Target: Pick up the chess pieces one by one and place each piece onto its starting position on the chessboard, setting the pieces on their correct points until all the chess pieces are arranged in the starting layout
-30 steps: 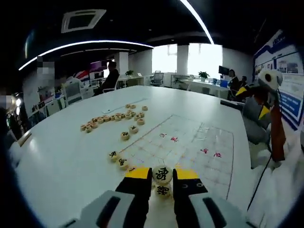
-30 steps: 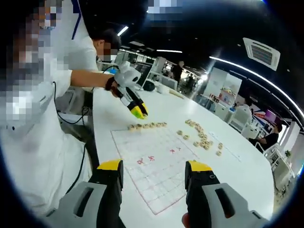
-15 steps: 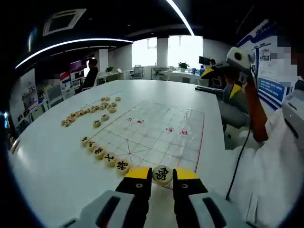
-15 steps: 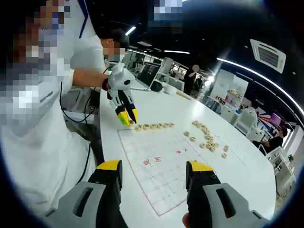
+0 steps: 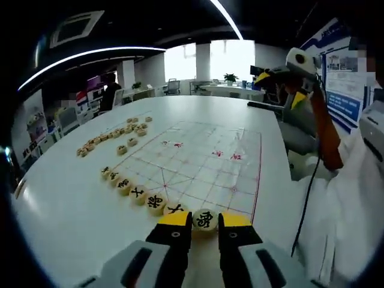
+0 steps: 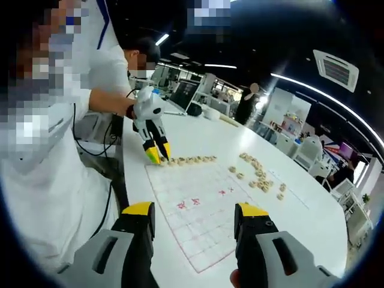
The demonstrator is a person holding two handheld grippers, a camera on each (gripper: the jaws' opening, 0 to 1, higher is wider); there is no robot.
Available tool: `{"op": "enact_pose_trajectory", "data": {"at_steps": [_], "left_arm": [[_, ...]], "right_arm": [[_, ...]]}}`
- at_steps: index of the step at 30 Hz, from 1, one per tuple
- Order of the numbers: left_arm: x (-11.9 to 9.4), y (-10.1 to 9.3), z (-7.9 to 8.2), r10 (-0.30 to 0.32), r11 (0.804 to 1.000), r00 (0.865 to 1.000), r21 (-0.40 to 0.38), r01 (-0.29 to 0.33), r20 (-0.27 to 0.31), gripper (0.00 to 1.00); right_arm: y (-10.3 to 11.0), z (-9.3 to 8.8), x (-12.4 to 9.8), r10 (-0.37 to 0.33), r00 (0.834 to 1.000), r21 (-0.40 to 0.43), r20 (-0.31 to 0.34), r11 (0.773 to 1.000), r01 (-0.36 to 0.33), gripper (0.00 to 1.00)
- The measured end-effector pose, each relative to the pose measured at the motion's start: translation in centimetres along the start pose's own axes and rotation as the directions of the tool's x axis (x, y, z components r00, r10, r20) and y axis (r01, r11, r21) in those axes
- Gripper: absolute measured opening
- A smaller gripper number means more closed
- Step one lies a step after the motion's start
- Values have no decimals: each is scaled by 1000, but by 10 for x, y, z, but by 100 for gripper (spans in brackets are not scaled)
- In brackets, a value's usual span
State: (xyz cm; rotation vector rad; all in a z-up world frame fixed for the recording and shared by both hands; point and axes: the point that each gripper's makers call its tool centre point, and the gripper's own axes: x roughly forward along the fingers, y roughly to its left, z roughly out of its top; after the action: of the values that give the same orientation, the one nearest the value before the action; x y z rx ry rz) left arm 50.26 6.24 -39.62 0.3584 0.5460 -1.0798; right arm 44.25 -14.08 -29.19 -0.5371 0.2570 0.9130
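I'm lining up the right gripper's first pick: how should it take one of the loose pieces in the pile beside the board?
Grip the loose piece across its round rim, coming straight down from above with the right gripper open wide. It is a flat disc lying face up on the table, so only the edge gives the jaws purchase. Choose an outlying one; neighbours in the cluster crowd the jaws.

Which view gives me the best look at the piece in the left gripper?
The left gripper view: the chess piece sits close up between the left gripper tips, its black character readable. In the right gripper view that gripper is small and distant at the board's corner, the piece too small to make out.
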Motion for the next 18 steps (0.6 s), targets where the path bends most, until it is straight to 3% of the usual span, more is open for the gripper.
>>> {"op": "enact_pose_trajectory", "data": {"at_steps": [18], "left_arm": [[-2,3,-3,31,999,1000,28,-31,-2,22]], "right_arm": [[0,2,0,-5,1000,-13,4,1000,5,53]]}}
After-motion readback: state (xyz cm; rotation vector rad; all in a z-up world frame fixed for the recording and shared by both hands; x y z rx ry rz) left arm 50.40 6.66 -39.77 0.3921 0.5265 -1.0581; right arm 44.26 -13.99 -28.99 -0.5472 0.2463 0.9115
